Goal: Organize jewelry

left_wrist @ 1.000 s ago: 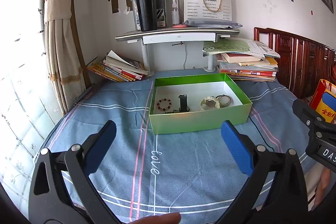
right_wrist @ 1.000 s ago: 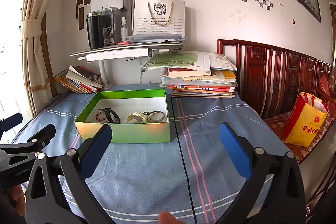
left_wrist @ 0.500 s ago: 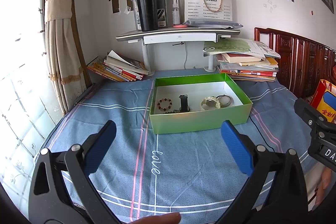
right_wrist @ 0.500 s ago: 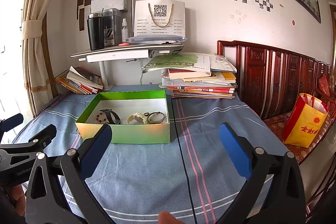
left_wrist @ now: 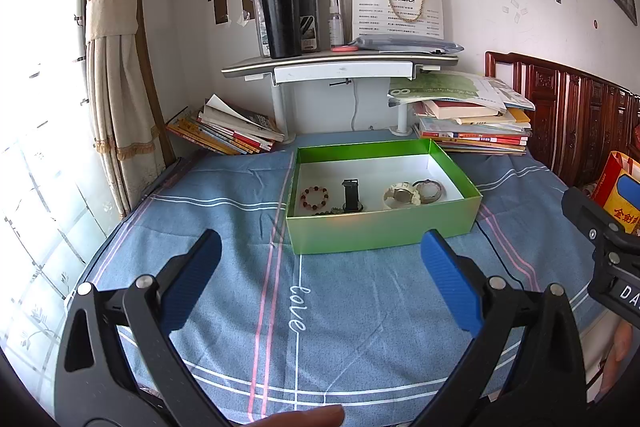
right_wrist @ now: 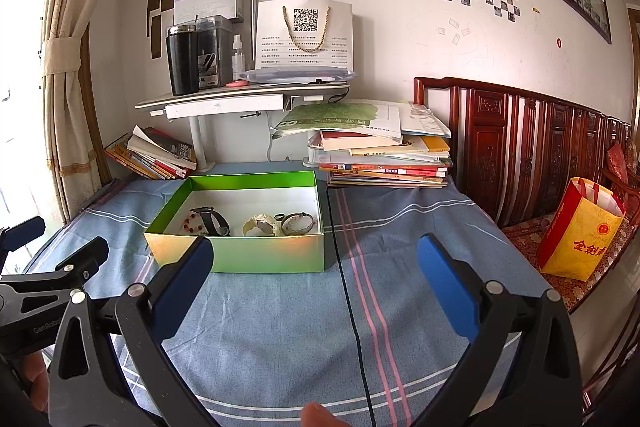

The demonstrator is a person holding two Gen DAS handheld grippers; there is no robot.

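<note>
Both hand-held grippers hung over the blue cloth with white and pink stripes [left_wrist: 224, 211], short of the shallow green cardboard box with a white interior [left_wrist: 384, 233]. The left gripper [left_wrist: 320, 275] had its blue-padded fingers spread wide with nothing between them, and the right gripper [right_wrist: 312, 277] was equally wide and empty. Inside the box lay the jewelry in a loose row: a red-brown beaded bracelet [left_wrist: 314, 197] at the left, a black-strapped watch [left_wrist: 352, 194] beside it, then a cream-white watch [left_wrist: 402, 193] touching a silvery bangle [left_wrist: 430, 189] at the right (a dark green beaded strand [left_wrist: 332, 212] showed only partly behind the near wall). Behind the box stood a stack of books [right_wrist: 384, 159], and a thin black cable [right_wrist: 348, 299] ran across the cloth just right of the box.
</note>
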